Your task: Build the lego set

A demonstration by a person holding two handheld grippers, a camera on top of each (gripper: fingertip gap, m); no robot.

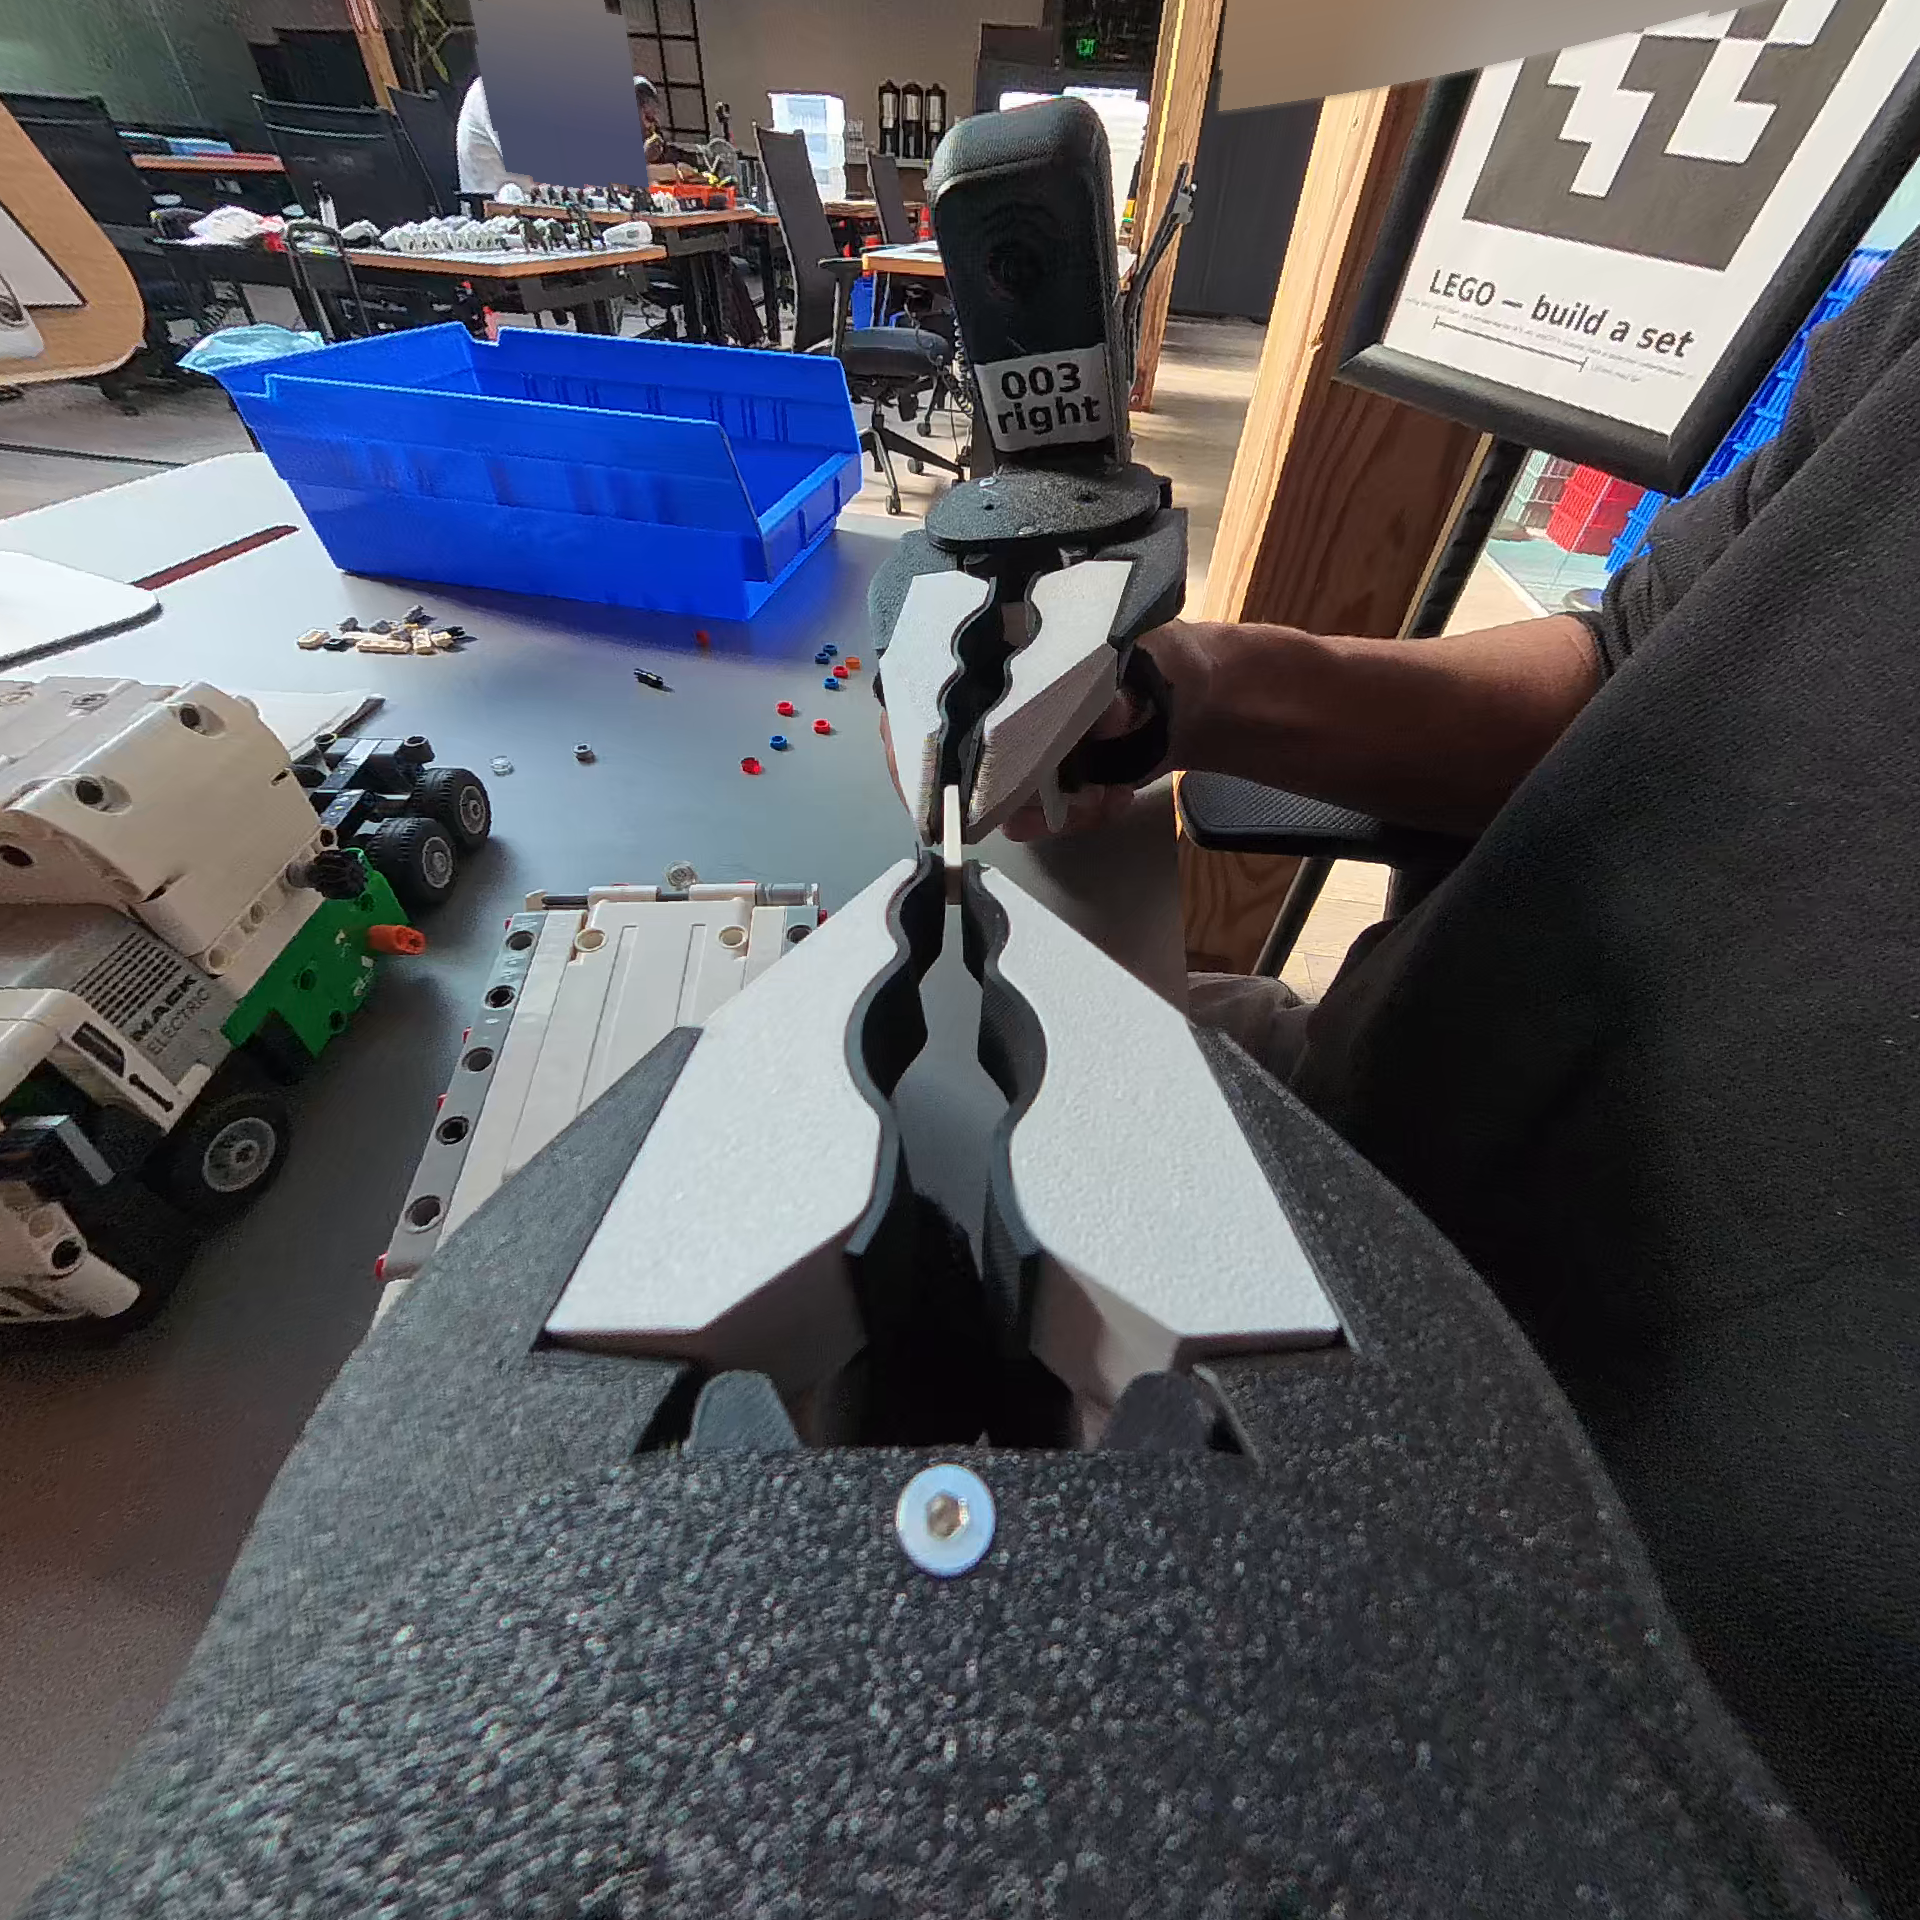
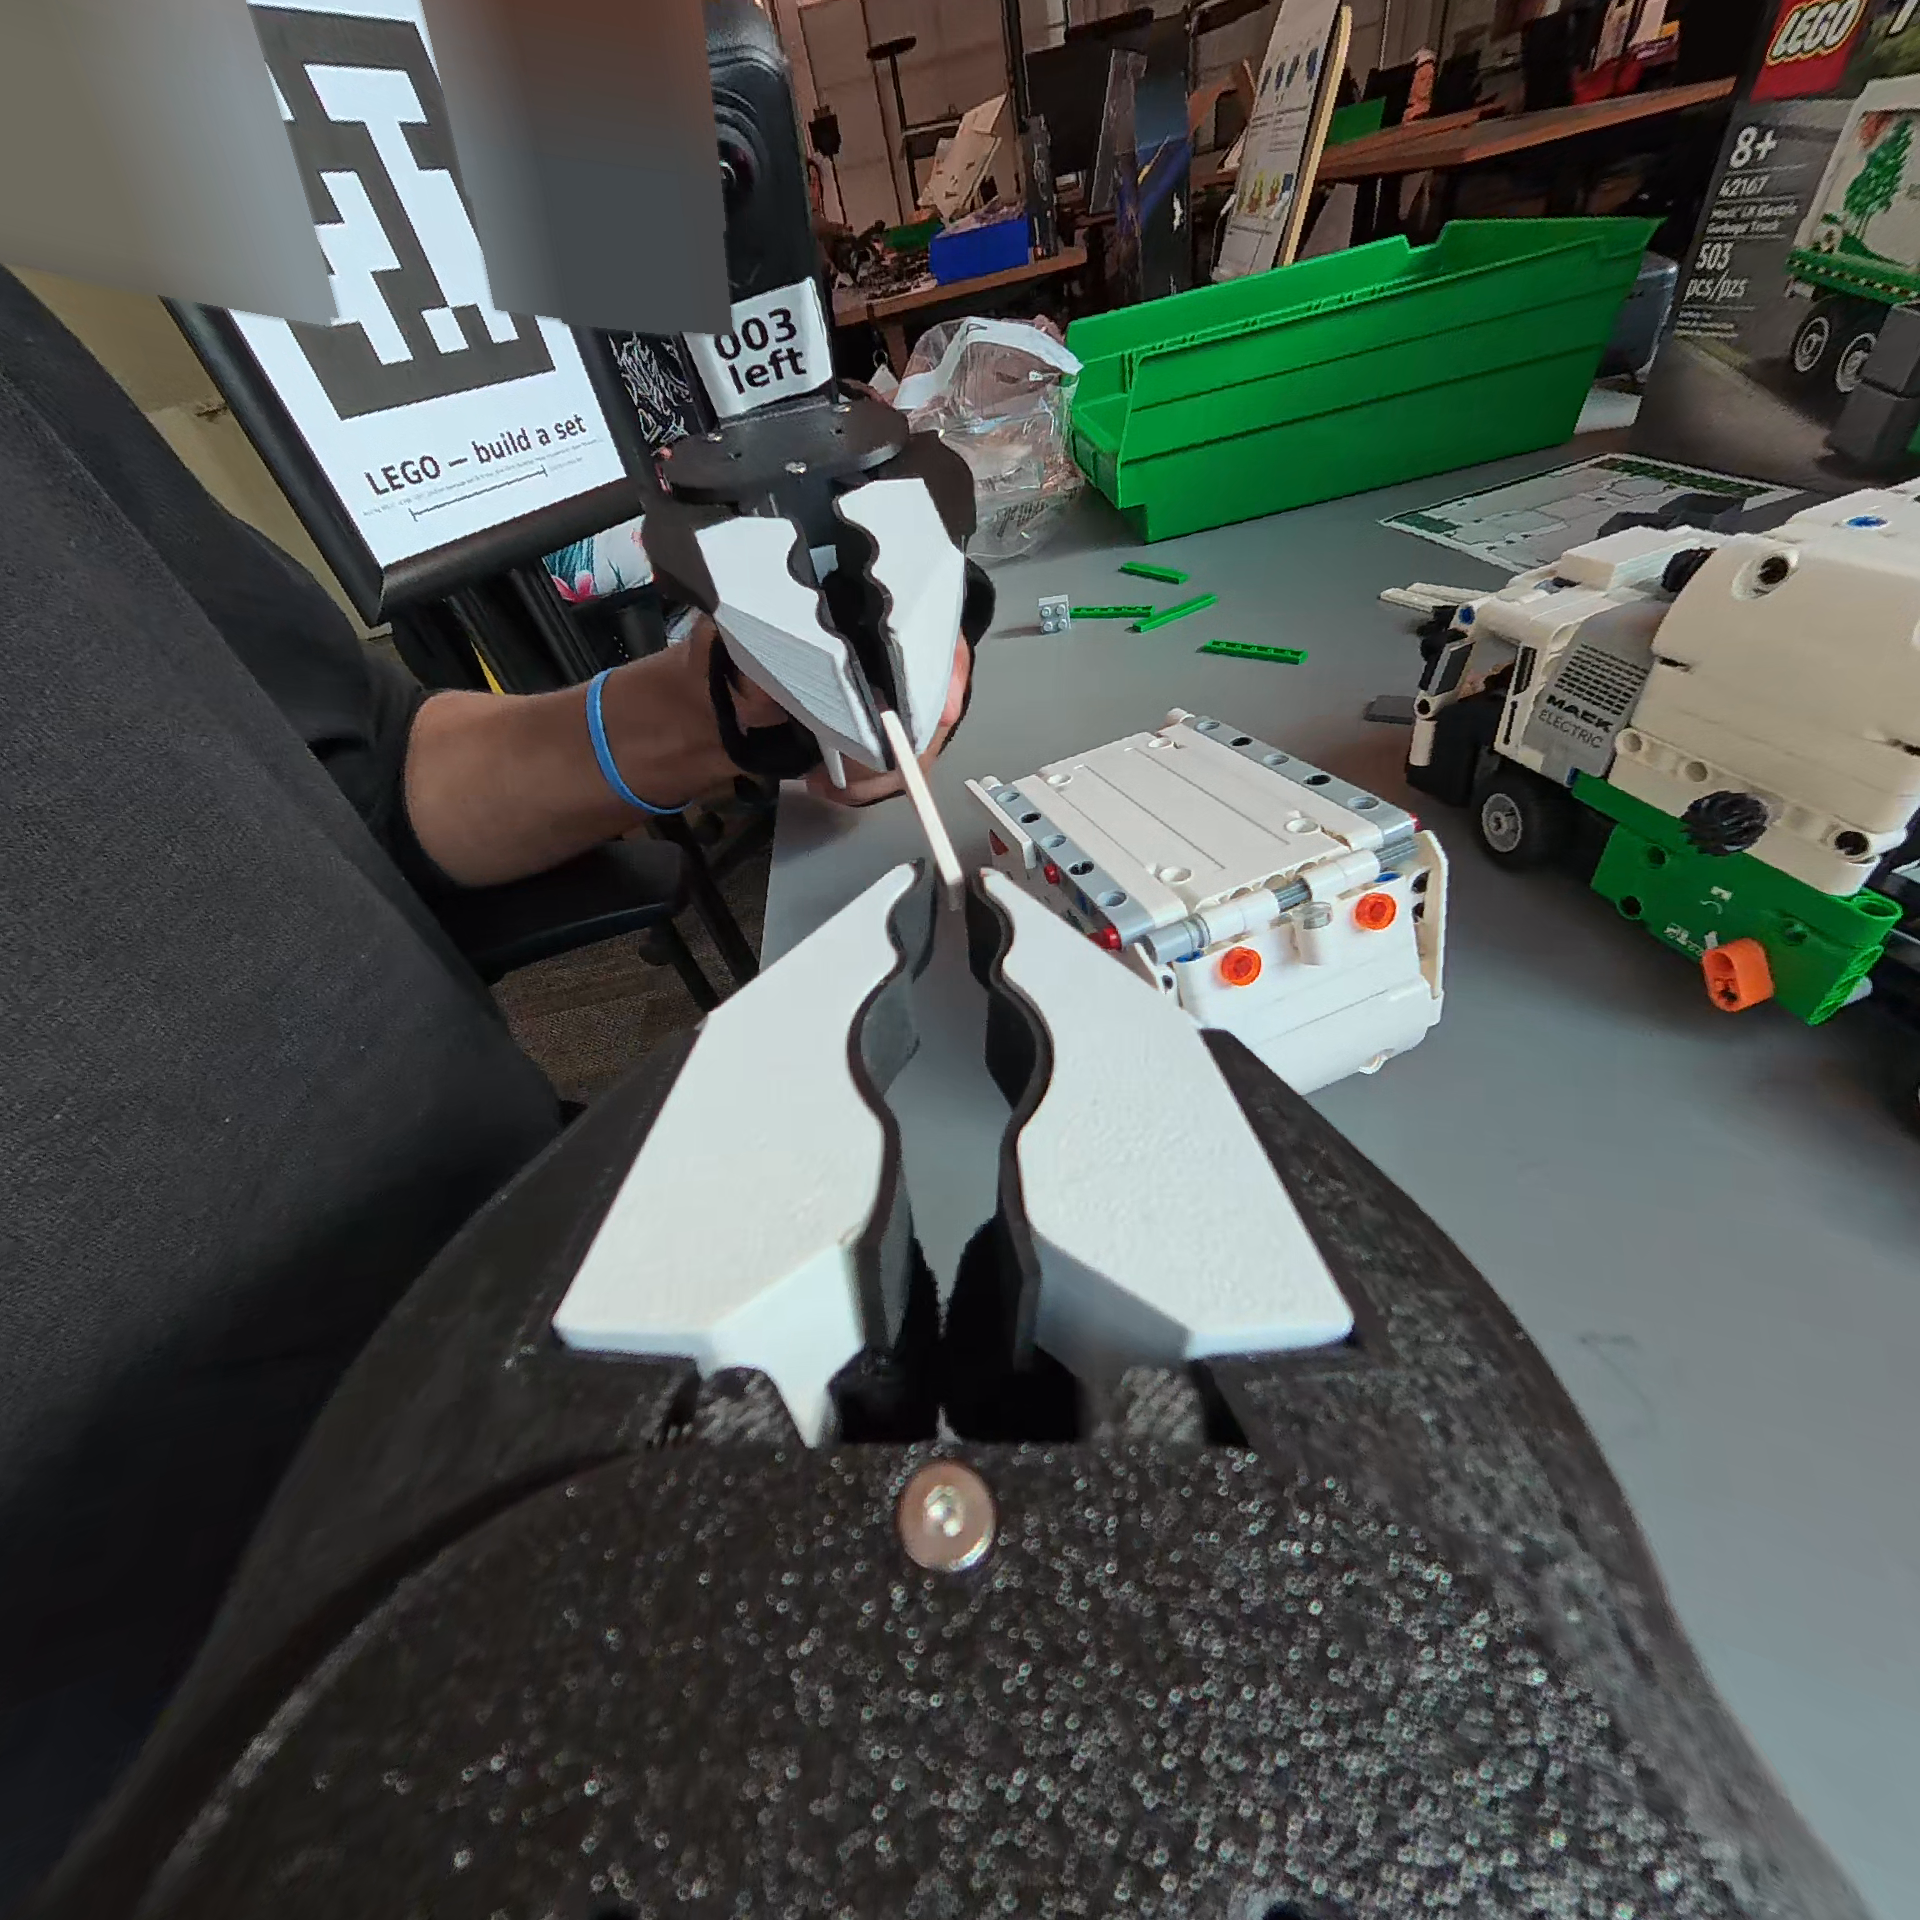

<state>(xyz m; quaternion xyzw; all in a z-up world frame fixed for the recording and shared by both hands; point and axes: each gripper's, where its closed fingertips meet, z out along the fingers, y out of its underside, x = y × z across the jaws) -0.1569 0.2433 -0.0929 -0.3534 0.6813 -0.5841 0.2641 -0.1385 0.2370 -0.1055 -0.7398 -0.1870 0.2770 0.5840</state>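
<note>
A thin white flat Lego piece (image 1: 952, 826) is held in the air between both grippers, over the table's near edge. My left gripper (image 1: 947, 875) is shut on one end of it. My right gripper (image 2: 948, 885) is shut on the other end of the piece (image 2: 923, 795), tip to tip with the left gripper (image 2: 885, 727). The right gripper also shows in the left wrist view (image 1: 948, 805). A white panel box assembly (image 2: 1226, 883) with orange studs lies on the table just beyond. The white and green truck (image 2: 1704, 790) stands farther over.
A blue bin (image 1: 540, 478) and small loose coloured pieces (image 1: 800, 717) lie on the grey table (image 1: 644, 790). A green bin (image 2: 1330, 384), green strips (image 2: 1174, 613), an instruction sheet (image 2: 1558, 509) and the set's box (image 2: 1808, 208) stand behind. A framed marker sign (image 2: 416, 343) stands beside the person's arm. Both grippers' tips are close together, under 4 cm apart.
</note>
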